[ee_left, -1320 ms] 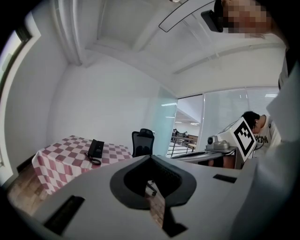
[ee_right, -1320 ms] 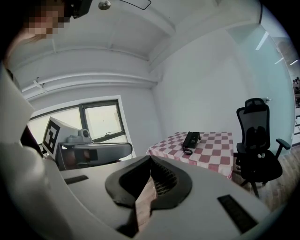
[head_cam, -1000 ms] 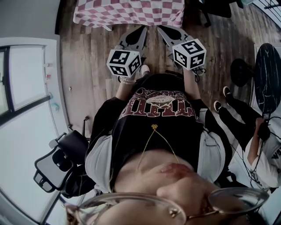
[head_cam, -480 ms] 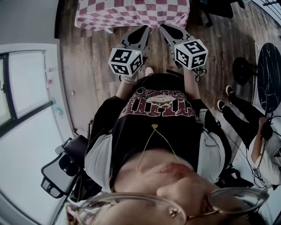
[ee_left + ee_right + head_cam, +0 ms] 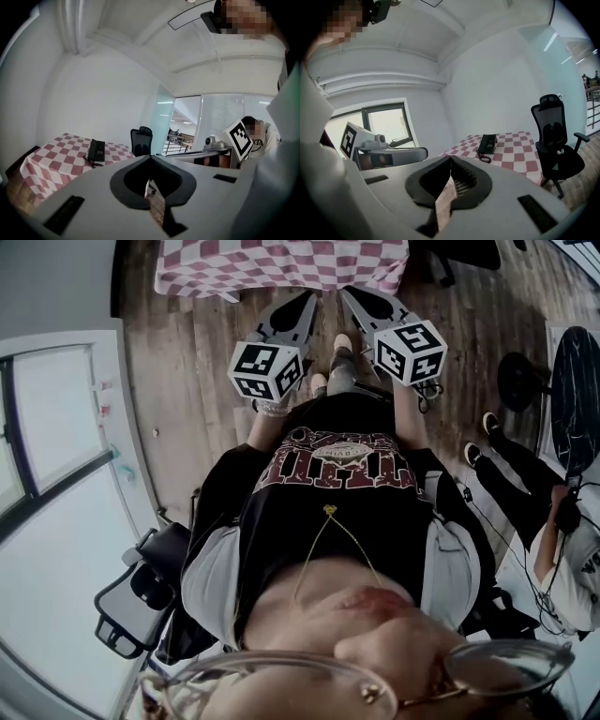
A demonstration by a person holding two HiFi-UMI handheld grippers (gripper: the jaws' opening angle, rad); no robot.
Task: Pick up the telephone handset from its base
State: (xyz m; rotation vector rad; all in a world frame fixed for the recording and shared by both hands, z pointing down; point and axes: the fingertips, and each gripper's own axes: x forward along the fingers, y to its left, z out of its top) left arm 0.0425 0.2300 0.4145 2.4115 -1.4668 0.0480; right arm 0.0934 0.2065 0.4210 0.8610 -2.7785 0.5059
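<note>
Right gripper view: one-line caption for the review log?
Shut, empty right gripper points toward a black telephone on the checked tablecloth, office chair beside it.

wood floor (image 5: 187,381), white walls (image 5: 497,84), black office chair (image 5: 555,138)

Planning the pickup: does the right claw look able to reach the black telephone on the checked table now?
Probably not yet: the shut right claw sits well short of the black telephone on the pink-checked table. The way looks free; the black office chair stands aside.

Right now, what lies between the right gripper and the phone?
In the right gripper view: checked cloth and the phone's cord ahead of the right gripper.
</note>
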